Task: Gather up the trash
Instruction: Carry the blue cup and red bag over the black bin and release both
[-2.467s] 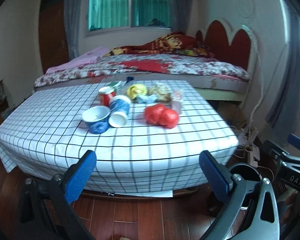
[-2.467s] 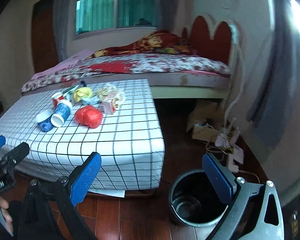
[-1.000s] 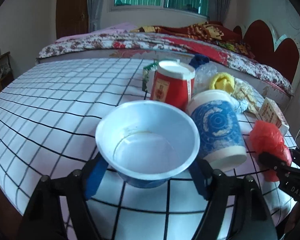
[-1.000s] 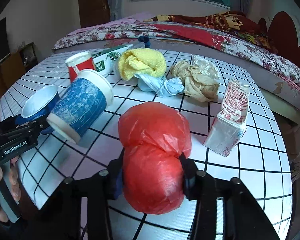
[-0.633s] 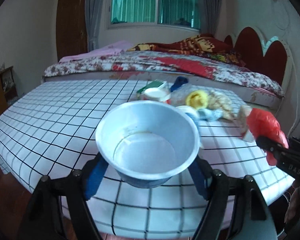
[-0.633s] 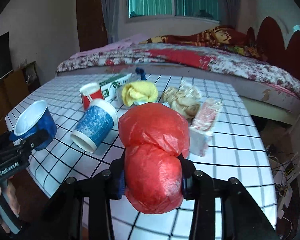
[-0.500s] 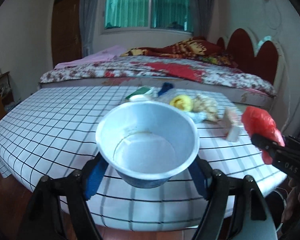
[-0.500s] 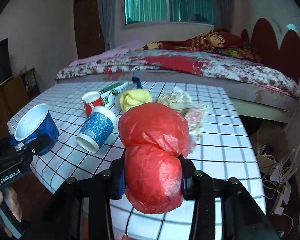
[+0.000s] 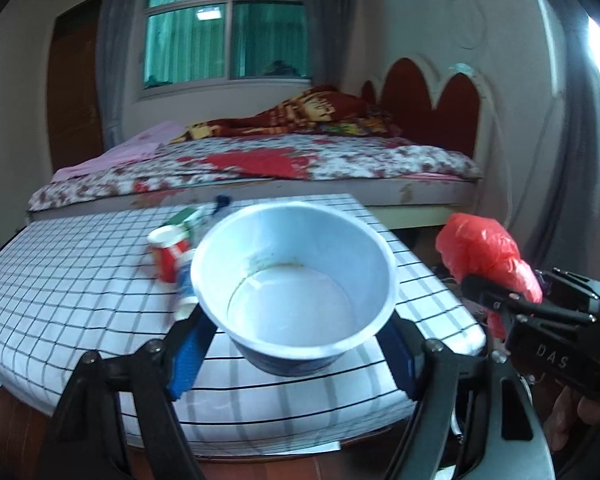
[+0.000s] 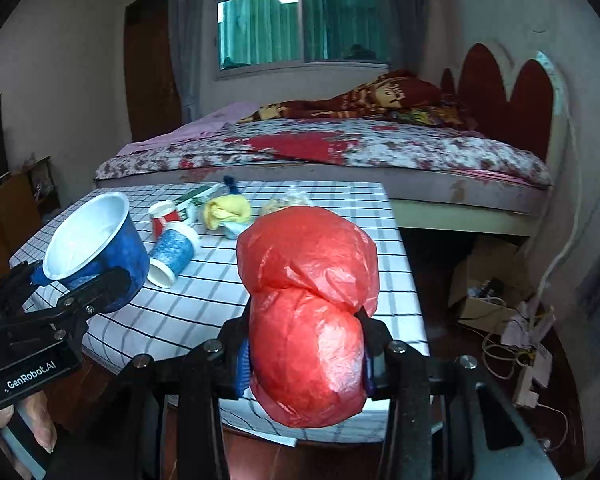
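My left gripper (image 9: 294,354) is shut on a blue bowl (image 9: 296,280) with a white inside, held in the air before the near edge of the checked table (image 9: 80,292). The right wrist view shows the same blue bowl (image 10: 96,248) at the left in that gripper. My right gripper (image 10: 304,360) is shut on a knotted red plastic bag (image 10: 308,312), lifted above the table's near right corner; in the left wrist view the red plastic bag (image 9: 484,252) shows at the right. On the table lie a red cup (image 10: 164,216), a tipped blue cup (image 10: 172,252), a yellow cloth (image 10: 228,208) and a green-and-white carton (image 10: 198,200).
A bed (image 10: 340,152) with a flowered cover and red headboard stands behind the table. On the wooden floor at the right are a cardboard box (image 10: 484,292), cables and a power strip (image 10: 532,372). A person's hand (image 10: 32,428) grips the left handle.
Both grippers have pulled back and up from the table with their loads. The table and its remaining trash now look smaller and farther, and the floor at the right has come into view.
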Demonstrator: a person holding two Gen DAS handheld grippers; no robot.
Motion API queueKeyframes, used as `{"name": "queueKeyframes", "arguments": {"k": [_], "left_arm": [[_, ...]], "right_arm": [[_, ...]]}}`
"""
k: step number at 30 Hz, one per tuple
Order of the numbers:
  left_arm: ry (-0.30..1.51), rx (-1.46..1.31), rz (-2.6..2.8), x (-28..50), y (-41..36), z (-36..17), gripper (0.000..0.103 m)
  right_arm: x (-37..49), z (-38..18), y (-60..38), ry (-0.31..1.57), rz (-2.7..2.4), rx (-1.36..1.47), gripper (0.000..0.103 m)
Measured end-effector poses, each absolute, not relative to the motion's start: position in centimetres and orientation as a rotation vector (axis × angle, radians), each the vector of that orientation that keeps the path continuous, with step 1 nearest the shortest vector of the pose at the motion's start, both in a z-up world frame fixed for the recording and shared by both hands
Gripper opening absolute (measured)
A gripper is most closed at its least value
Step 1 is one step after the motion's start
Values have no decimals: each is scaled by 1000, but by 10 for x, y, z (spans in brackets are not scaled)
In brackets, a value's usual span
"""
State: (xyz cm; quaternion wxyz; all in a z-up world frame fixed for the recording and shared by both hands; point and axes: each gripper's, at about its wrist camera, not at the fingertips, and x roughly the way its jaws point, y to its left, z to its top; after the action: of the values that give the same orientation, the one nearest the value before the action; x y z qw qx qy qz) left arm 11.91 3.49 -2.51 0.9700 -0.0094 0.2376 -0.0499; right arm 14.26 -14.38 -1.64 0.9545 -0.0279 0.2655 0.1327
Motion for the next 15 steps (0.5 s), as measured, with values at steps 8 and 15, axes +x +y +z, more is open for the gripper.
{"name": "queueKeyframes", "arguments": {"k": [8, 15], "left_arm": [[465, 26, -231, 108, -28, -24, 77], [490, 63, -355, 100, -80, -37, 77]], "right_arm": [[123, -19, -204, 546, 158, -33, 43], [105, -36, -270, 567, 91, 15, 43]]}}
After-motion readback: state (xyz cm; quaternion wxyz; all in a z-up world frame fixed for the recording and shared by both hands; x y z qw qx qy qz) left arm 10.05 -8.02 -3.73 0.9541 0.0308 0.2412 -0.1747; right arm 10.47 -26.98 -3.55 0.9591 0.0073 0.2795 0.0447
